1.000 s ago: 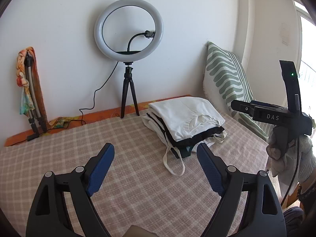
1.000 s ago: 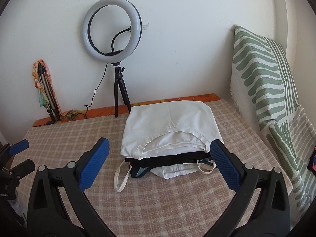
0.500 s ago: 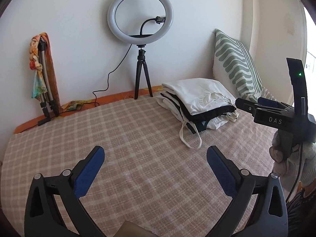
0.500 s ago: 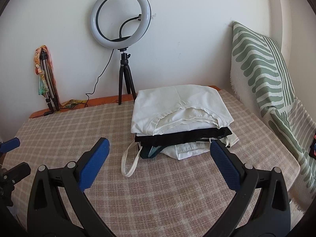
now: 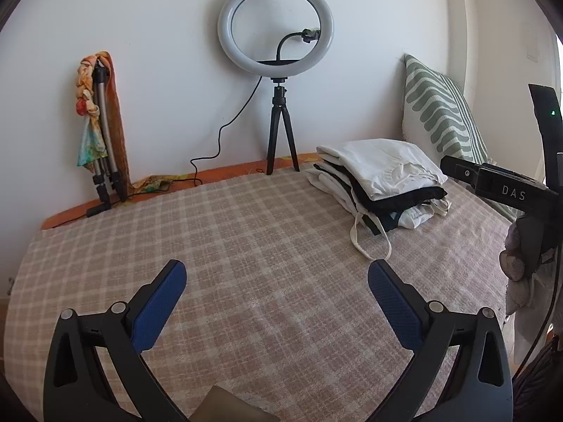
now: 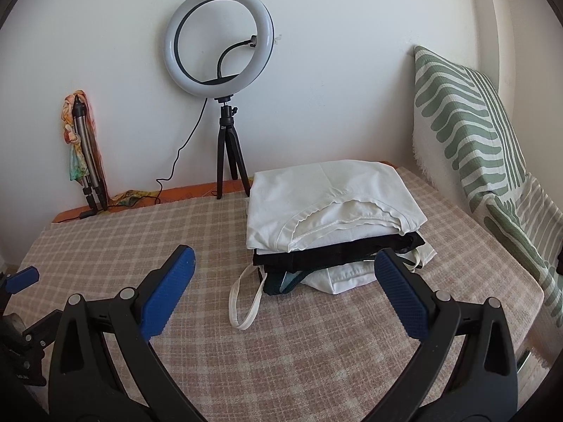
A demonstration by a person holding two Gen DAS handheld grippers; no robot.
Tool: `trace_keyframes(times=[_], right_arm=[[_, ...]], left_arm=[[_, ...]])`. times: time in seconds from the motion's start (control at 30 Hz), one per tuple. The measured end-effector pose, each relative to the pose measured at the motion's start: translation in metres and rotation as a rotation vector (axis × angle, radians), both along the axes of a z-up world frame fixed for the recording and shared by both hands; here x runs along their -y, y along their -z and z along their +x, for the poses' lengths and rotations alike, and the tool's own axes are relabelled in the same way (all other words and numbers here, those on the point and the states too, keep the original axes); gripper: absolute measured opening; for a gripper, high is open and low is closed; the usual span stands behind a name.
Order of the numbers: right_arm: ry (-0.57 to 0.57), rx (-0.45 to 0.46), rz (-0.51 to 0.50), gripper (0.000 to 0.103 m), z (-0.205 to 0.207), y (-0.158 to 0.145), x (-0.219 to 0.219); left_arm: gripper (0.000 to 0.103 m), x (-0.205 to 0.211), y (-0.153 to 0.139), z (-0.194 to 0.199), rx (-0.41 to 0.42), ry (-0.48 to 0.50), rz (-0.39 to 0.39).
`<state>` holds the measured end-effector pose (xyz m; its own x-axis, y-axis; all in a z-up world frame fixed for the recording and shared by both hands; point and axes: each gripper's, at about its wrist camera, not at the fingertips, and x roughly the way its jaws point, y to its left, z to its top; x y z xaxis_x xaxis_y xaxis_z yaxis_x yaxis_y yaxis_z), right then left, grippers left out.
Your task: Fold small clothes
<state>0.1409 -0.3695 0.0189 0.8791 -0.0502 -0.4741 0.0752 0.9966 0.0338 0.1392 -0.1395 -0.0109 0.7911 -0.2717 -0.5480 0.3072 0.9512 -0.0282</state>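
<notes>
White and black folded clothes (image 6: 334, 225) lie stacked on the checked bed cover (image 5: 246, 246), perhaps a mattress, near the striped pillow (image 6: 468, 133); left gripper (image 5: 278, 285) and right gripper (image 6: 285, 274) stand wide open, holding nothing

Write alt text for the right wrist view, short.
A stack of folded clothes, white on top and black beneath, sits on a checked bedspread just beyond the open, empty right gripper. Behind it a ring light on a tripod stands at a white wall; a green-patterned pillow leans at right.
</notes>
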Motion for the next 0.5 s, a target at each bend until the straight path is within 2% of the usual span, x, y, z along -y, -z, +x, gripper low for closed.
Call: trace_keyframes(times=[0.2, 0.5], right_arm=[[0.016, 0.042, 0.0, 0.103, -0.008, -0.01, -0.004], [0.013, 0.045, 0.017, 0.103, -0.012, -0.014, -0.002]], left_arm=[[0.103, -0.008, -0.007, -0.005, 0.023, -0.019, -0.04], [0.103, -0.013, -0.01, -0.009, 0.034, -0.039, -0.042]])
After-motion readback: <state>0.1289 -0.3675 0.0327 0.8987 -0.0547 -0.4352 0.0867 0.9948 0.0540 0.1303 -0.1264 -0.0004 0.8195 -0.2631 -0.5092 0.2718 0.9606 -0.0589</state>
